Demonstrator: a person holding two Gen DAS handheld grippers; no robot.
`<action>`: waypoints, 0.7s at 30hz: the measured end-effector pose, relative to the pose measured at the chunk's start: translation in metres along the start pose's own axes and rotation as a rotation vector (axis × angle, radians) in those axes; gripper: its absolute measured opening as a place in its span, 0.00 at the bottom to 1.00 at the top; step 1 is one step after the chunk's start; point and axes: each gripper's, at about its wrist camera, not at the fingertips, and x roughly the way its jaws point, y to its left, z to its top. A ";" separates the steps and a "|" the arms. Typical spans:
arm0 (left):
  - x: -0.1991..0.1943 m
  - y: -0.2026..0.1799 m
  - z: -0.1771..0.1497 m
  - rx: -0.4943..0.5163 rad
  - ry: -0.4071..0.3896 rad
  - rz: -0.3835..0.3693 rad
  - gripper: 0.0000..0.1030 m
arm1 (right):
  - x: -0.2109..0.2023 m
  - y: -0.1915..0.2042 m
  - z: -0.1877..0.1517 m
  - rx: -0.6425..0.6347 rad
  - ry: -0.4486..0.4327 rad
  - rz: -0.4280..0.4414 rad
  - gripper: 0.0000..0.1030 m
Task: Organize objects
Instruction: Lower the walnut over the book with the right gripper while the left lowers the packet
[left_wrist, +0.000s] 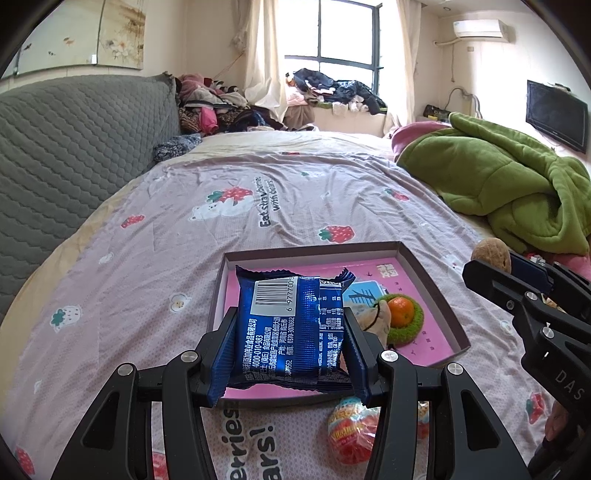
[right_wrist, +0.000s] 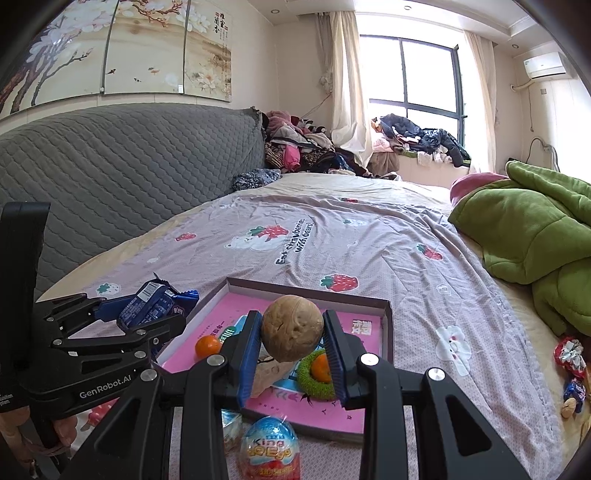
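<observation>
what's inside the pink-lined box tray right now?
Inside the box tray: one loose orange, a second orange sitting in a green ring, and a beige object that the held walnut and right gripper partly hide.

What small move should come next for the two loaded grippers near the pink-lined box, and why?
Probably lower the left gripper a little and release its blue snack packet into the shallow box. The packet is clamped between the pads in front of the box's near edge, while the right gripper holds a walnut over the box floor, where two tangerines lie.
</observation>
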 end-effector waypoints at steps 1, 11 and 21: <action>0.002 0.001 0.000 -0.002 0.001 0.001 0.52 | 0.002 -0.001 -0.001 0.001 0.003 -0.002 0.33; 0.030 0.011 -0.005 -0.026 0.039 0.011 0.52 | 0.022 -0.013 -0.005 0.015 0.039 -0.019 0.33; 0.056 0.014 -0.019 -0.030 0.097 0.015 0.52 | 0.046 -0.021 -0.017 0.028 0.105 -0.040 0.33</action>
